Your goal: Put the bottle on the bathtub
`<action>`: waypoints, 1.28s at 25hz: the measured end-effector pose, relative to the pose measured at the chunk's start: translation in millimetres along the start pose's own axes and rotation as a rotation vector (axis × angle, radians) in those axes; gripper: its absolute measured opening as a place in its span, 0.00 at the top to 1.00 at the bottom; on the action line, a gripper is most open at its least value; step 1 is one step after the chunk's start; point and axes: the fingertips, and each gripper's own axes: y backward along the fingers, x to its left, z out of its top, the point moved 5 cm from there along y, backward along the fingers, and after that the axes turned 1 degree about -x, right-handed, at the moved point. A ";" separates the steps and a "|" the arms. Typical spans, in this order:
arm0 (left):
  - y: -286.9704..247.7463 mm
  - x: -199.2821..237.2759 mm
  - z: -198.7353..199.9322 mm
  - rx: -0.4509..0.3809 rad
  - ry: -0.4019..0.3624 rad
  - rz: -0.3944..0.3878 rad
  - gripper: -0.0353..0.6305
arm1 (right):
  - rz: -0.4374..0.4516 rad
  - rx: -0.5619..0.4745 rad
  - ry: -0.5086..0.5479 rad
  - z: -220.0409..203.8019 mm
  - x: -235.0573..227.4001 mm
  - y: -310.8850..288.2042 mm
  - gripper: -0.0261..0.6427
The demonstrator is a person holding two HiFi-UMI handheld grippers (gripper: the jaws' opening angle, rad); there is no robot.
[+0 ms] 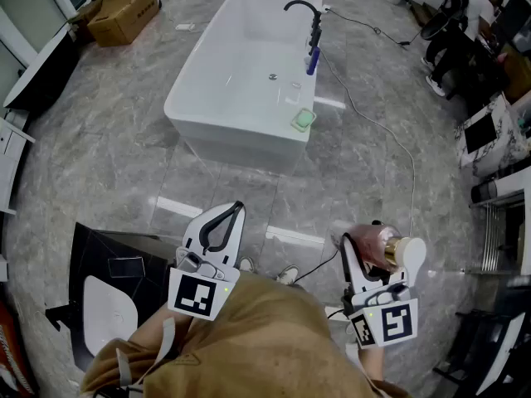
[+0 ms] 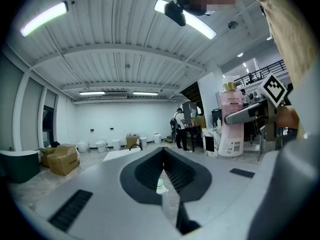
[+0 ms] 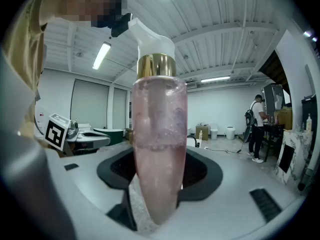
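left gripper (image 2: 162, 150): jaws together; right gripper (image 3: 159, 156): jaws wide, clamping bottle (image 3: 156, 109)

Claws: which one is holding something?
The right claw: its jaws squeeze the pink bottle. The left claw is shut with nothing in it.

The person wears a loose tan-brown cloth top (image 1: 265, 338) with pale straps hanging at its side, and light low sneakers (image 1: 287, 274). The left tongs (image 1: 238, 209), a white moulded plastic hand tool, have 2 curved jaws lined with black ribbed rubber. The right tongs (image 1: 377, 245) share that white shell and black lining. Each bears 1 white cube printed with black square markers, the left cube (image 1: 199, 294) and the right cube (image 1: 390, 322), with a small green light beside it.
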 end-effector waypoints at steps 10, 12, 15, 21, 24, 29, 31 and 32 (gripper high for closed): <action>-6.5 -9.4 3.2 -0.011 -0.005 -0.002 0.94 | 0.013 -0.006 -0.015 -1.2 -6.2 4.7 0.60; -7.7 -13.6 2.9 -0.005 -0.002 0.004 0.94 | 0.012 -0.004 0.003 -2.1 -9.4 5.8 0.60; -11.9 -23.0 2.9 0.006 0.000 0.016 0.94 | -0.002 -0.006 0.023 -3.9 -18.1 8.9 0.60; -32.9 -54.8 4.9 0.012 -0.021 0.042 0.94 | 0.033 -0.011 0.028 -12.6 -47.8 16.8 0.60; -45.7 -70.6 11.3 -0.006 -0.037 0.057 0.94 | 0.060 -0.026 0.035 -12.0 -64.4 23.3 0.60; -61.8 -81.2 14.9 -0.027 -0.055 0.061 0.94 | 0.062 -0.038 0.032 -13.3 -84.2 25.4 0.60; -71.7 -80.5 11.6 -0.024 -0.046 0.061 0.94 | 0.058 -0.042 0.035 -13.7 -91.8 22.1 0.60; -77.2 -79.1 9.1 -0.022 -0.043 0.060 0.94 | 0.055 -0.040 0.035 -14.8 -95.1 19.7 0.60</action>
